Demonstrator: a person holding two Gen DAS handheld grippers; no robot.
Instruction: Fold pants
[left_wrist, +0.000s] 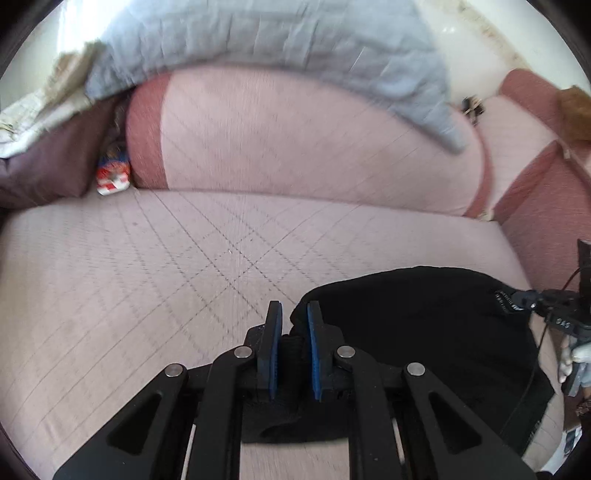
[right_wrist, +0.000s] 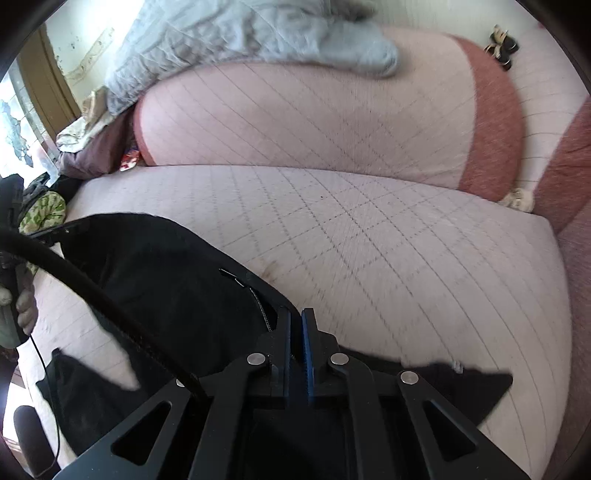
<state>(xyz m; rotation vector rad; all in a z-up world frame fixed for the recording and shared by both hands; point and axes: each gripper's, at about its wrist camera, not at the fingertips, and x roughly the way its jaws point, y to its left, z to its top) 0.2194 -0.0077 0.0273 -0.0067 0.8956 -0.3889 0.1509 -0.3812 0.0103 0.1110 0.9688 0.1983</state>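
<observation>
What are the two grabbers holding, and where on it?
Both hold the black fabric pants. The left gripper pinches bunched cloth at one edge; the right gripper is shut on the edge by the zipper.

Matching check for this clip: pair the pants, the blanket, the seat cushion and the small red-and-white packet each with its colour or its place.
Things:
1. pants
2. blanket
3. seat cushion
4. red-and-white packet

Descriptions:
A. pale pink, quilted lines
B. black, pinched by both grippers
C. wedged beside the back cushion, left end
D. grey-blue, draped over the sofa back

Pairs: 1-B, 2-D, 3-A, 4-C
</observation>
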